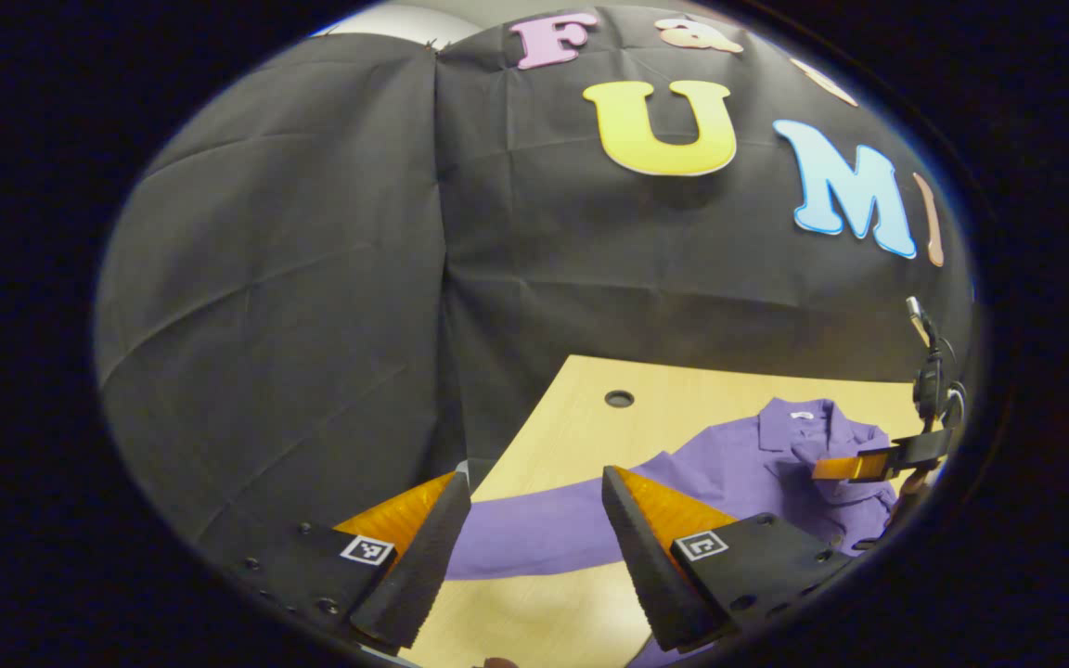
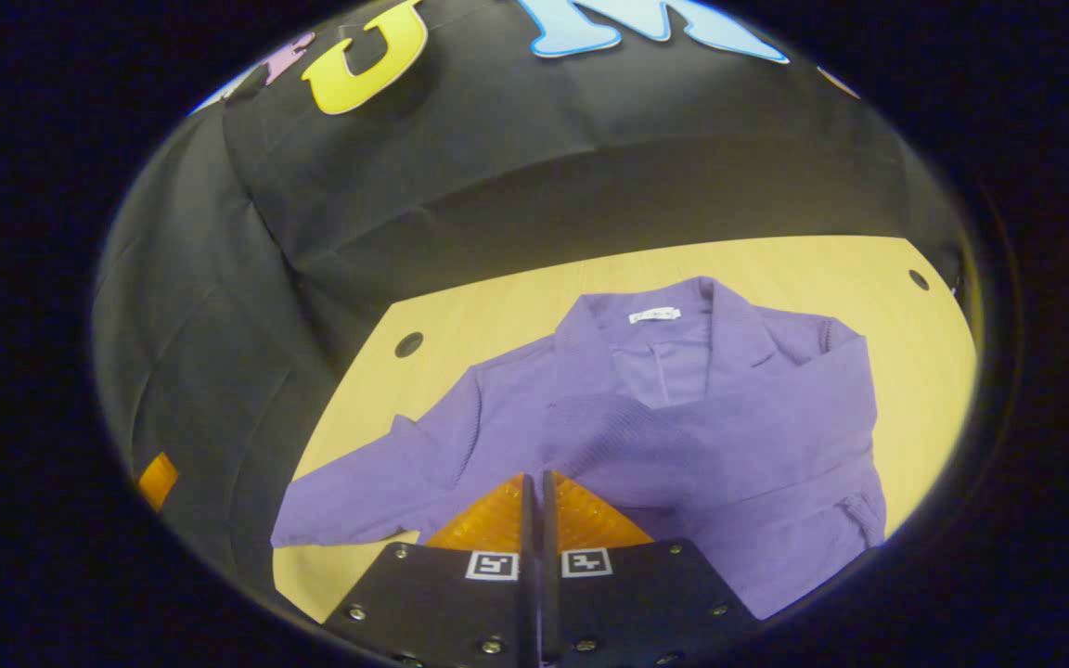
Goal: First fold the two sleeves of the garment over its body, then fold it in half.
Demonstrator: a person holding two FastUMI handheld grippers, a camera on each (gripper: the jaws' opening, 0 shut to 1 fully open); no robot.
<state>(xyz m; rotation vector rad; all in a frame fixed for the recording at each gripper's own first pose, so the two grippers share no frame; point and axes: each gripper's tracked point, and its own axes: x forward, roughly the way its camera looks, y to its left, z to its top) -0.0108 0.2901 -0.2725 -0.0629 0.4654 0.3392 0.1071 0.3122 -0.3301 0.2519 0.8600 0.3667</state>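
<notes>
A purple collared garment (image 2: 683, 417) lies face up on the wooden table (image 2: 497, 315). One sleeve (image 2: 729, 455) is folded across its body, the ribbed cuff near the chest. The other sleeve (image 2: 358, 492) stretches out flat to the side. My right gripper (image 2: 534, 475) is shut just over the garment's middle; I cannot tell if it pinches cloth. It also shows at the right edge of the left gripper view as the right gripper (image 1: 817, 468) above the garment (image 1: 748, 464). My left gripper (image 1: 534, 478) is open above the outstretched sleeve (image 1: 534, 538), nothing between its fingers.
The table (image 1: 572, 417) has a round hole (image 1: 619, 398) near its far corner, and two holes (image 2: 408, 344) (image 2: 919, 278) show in the right gripper view. Black cloth walls stand close behind and beside the table. A part of the left gripper (image 2: 157, 481) shows off the table's edge.
</notes>
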